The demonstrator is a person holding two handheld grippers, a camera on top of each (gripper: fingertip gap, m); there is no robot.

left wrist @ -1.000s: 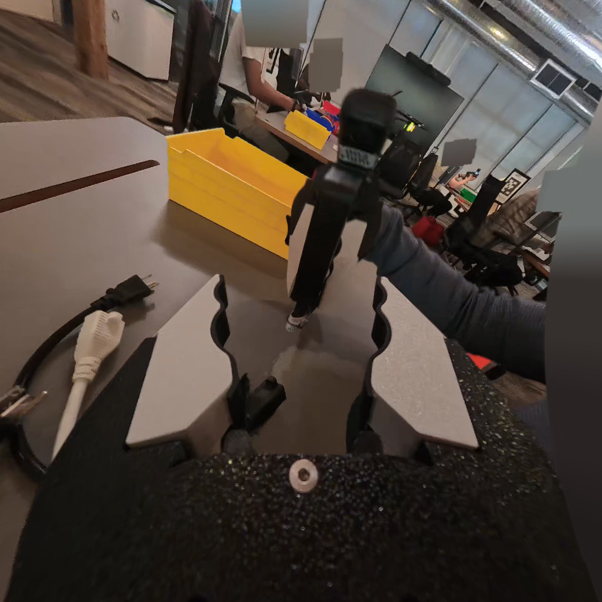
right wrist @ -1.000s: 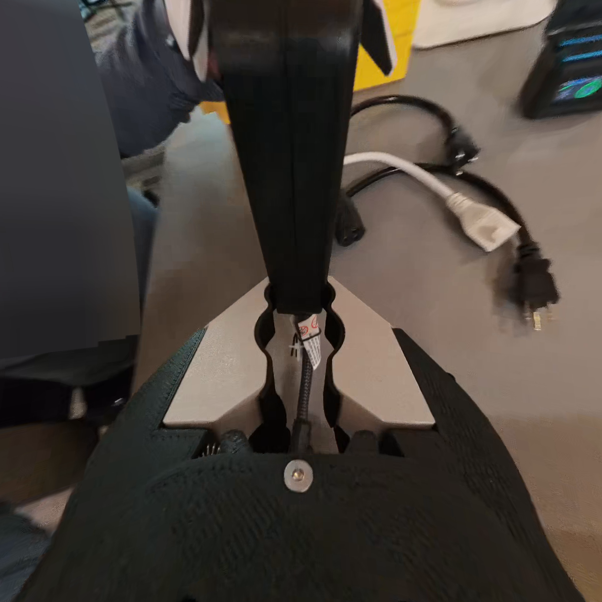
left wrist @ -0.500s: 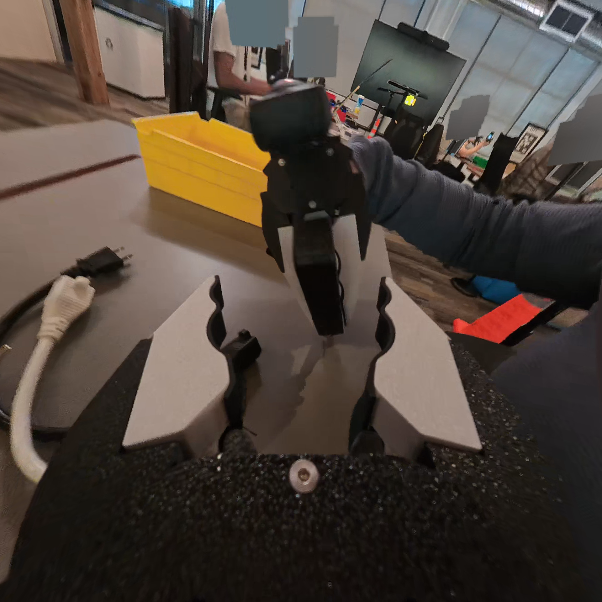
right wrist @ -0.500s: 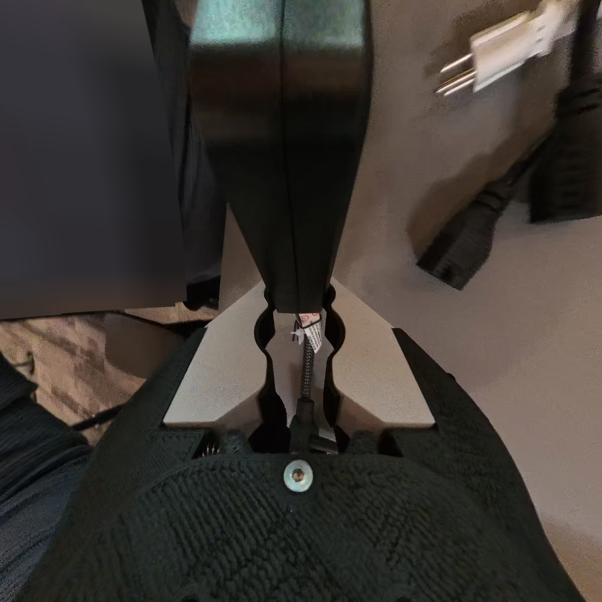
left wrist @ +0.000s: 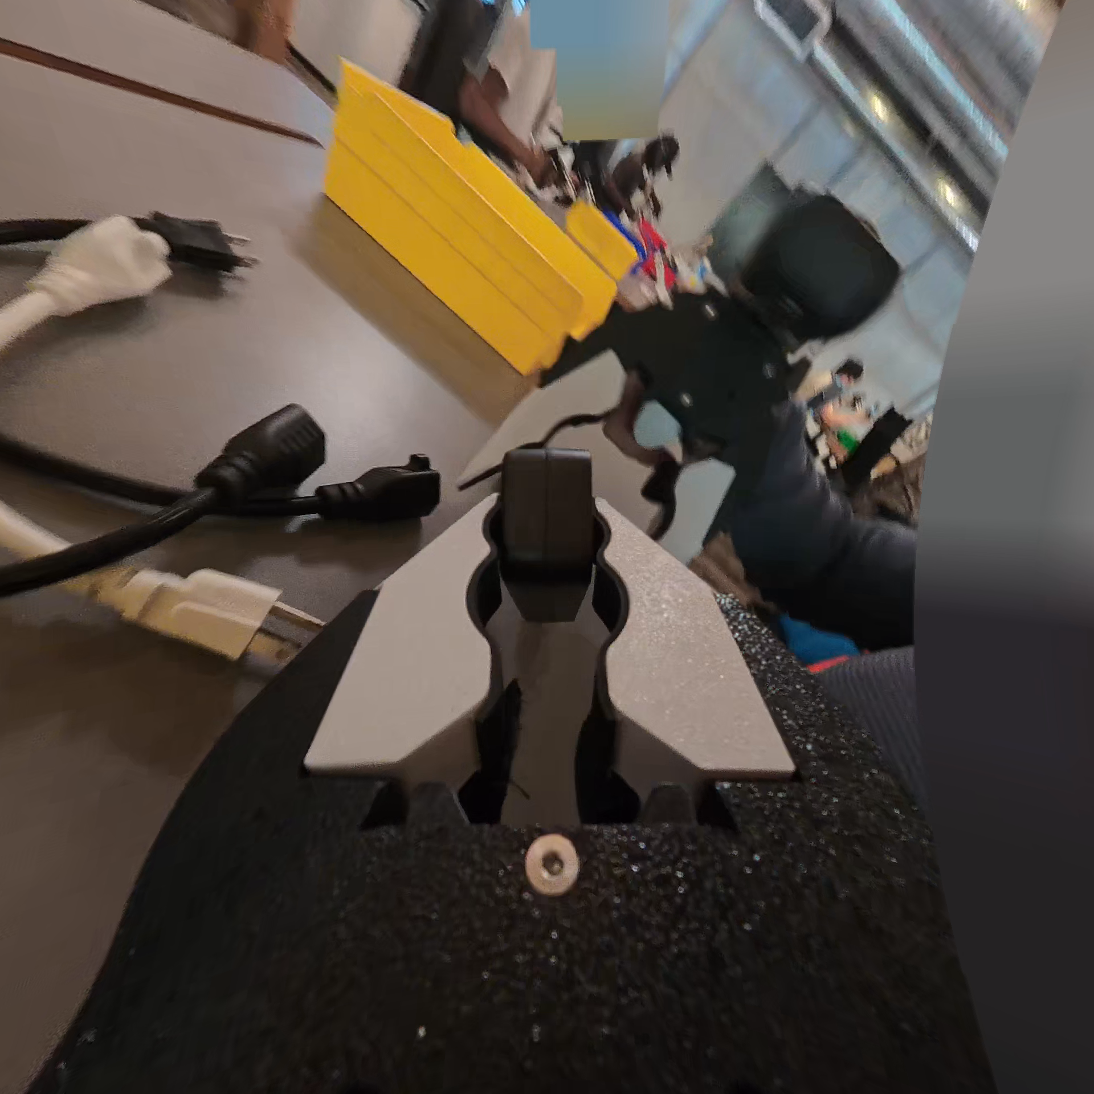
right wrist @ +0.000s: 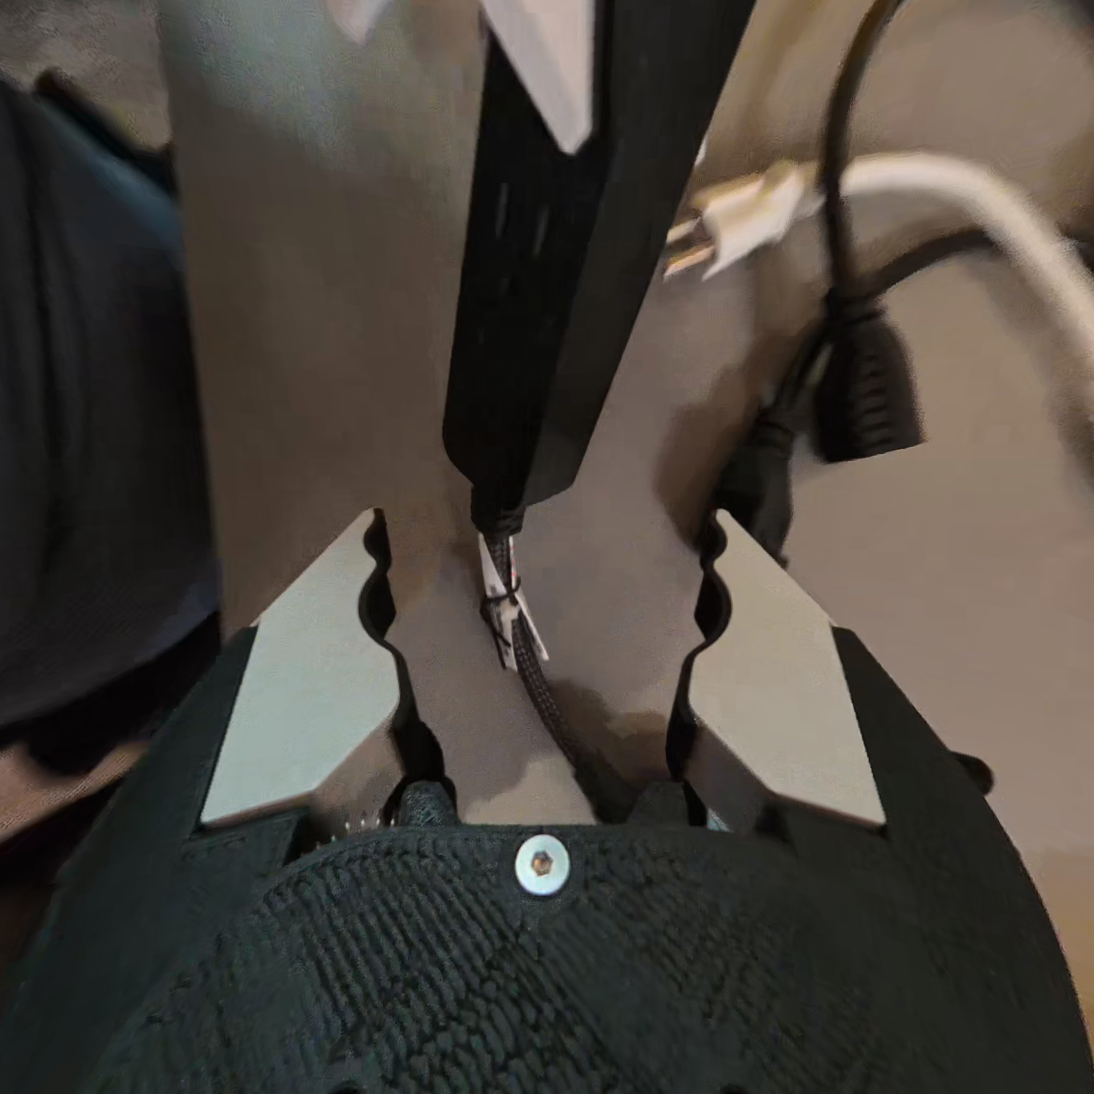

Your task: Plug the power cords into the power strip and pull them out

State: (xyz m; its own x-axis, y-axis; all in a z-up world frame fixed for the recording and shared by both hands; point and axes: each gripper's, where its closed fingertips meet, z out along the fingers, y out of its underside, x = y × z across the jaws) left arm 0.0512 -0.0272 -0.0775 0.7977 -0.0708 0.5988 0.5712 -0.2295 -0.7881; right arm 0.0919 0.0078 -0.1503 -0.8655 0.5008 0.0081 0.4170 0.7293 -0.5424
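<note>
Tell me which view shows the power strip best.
The right wrist view: the power strip runs lengthwise up the frame, its braided cord trailing between the open right gripper. The left wrist view shows only its end, clamped in the left gripper.

Mostly plastic on a matt grey top, with one braided cord.

The power strip [right wrist: 533,308] is smooth black plastic with a dull sheen; its cord [right wrist: 536,675] wears woven braid and a paper tag. The left gripper [left wrist: 546,553] has grainy, sparkling black housing and matt grey fingers [left wrist: 663,639]. The table [left wrist: 177,367] looks smooth and matt, the bin [left wrist: 467,237] glossy yellow plastic, the white plug [left wrist: 201,610] slick moulded plastic.
</note>
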